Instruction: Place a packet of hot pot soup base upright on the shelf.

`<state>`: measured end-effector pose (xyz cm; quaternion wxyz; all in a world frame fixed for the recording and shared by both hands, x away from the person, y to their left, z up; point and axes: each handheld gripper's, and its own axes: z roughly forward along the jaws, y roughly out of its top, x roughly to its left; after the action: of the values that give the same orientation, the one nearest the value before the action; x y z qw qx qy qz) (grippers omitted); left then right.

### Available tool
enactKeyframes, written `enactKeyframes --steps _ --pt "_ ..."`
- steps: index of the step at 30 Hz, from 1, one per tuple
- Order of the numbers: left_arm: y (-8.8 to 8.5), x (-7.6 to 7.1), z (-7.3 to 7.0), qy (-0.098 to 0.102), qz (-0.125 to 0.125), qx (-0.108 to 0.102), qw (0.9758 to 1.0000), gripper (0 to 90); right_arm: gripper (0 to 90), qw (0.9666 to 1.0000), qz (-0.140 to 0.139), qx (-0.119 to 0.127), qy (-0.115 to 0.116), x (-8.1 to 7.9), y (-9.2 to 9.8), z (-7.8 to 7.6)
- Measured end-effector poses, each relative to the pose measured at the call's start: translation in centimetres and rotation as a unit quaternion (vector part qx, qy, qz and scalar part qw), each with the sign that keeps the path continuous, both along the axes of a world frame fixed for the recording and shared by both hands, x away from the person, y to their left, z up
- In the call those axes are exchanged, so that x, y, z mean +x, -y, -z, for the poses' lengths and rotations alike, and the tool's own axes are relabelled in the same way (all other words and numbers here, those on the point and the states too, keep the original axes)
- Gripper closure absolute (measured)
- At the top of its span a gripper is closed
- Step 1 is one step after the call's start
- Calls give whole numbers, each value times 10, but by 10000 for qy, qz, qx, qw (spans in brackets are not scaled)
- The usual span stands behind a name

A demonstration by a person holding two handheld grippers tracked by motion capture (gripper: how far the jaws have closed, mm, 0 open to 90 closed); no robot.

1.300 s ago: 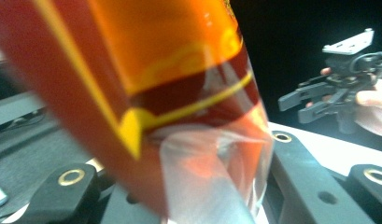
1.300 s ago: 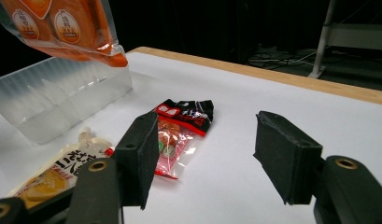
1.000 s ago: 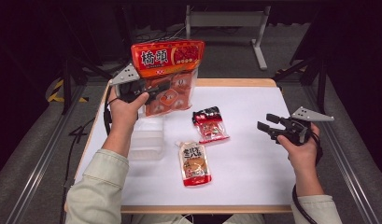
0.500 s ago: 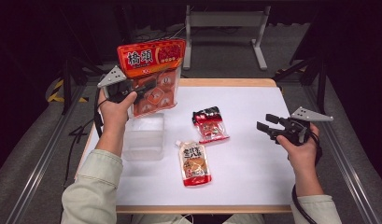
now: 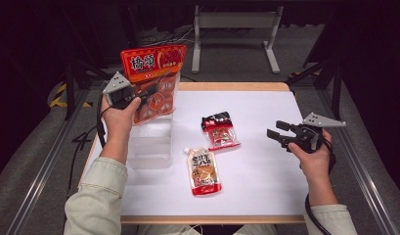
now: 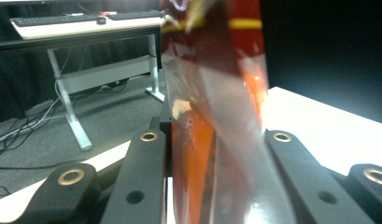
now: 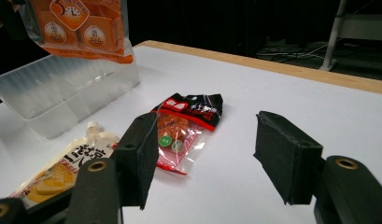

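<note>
**Snack bag hangs over the bin, long axis upright**

Snack bag [image 5: 153, 78] is clamped in your left gripper [image 5: 139, 98]; the left gripper view shows both jaws pressed against the plastic. The bag hangs above the table, long axis close to vertical, red header on top, its lower edge directly over the far end of the clear plastic bin [image 5: 151, 142]. From the right gripper view that edge [image 7: 81, 32] sits just above the bin's rim [image 7: 62, 88], apparently not yet inside. The likely move is straight down, so keep the bag upright and centred between the bin's walls; the opening is narrow and a tilt could catch the rim.

Your right gripper [image 5: 280, 134] stands with its jaws apart, holding nothing, well away at the right side of the white table [image 5: 266, 181]. Of the two packets lying between, the black-and-red packet [image 5: 219, 129] is nearer to it than the spouted pouch [image 5: 203, 170].
</note>
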<state>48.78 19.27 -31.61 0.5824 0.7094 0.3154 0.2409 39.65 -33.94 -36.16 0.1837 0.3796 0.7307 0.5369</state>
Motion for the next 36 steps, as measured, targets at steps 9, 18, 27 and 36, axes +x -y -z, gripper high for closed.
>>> enactKeyframes --steps 9,18,27,36 --pt "2 5 13 -171 -265 65 9995 711 404 10000 -51 -8 -39 1 -2 1" --pt "10 13 26 -422 -232 318 9983 711 405 10000 -64 -19 -50 1 -2 2" --pt "-1 15 34 -636 -251 19 9977 710 405 9999 -85 -40 -54 1 -4 3" --pt "-16 12 43 -909 -262 -73 9955 708 401 9999 -105 -49 -71 1 -5 3"
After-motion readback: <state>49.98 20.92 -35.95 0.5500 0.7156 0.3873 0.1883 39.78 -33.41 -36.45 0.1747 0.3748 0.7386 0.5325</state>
